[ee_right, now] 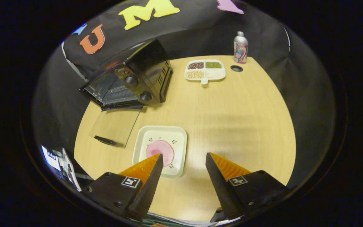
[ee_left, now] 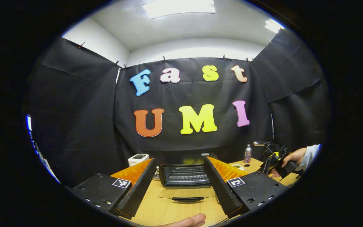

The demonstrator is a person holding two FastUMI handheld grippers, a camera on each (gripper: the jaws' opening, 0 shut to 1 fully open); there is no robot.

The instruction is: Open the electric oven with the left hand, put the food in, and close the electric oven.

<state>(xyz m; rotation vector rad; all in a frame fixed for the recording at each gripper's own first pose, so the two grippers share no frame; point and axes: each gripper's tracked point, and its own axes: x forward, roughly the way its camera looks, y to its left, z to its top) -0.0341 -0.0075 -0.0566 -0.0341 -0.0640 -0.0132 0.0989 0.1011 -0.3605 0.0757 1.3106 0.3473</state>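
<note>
While oven (ee_right: 128,82) gapes, no label reads — both tongs (ee_right: 183,157) parted.

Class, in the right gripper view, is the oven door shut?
No: the oven has its glass door folded down flat onto the table.

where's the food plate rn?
In the right gripper view, the square plate with the pink food sits on the table, just ahead of the right gripper, beside the oven's open glass door.
</note>
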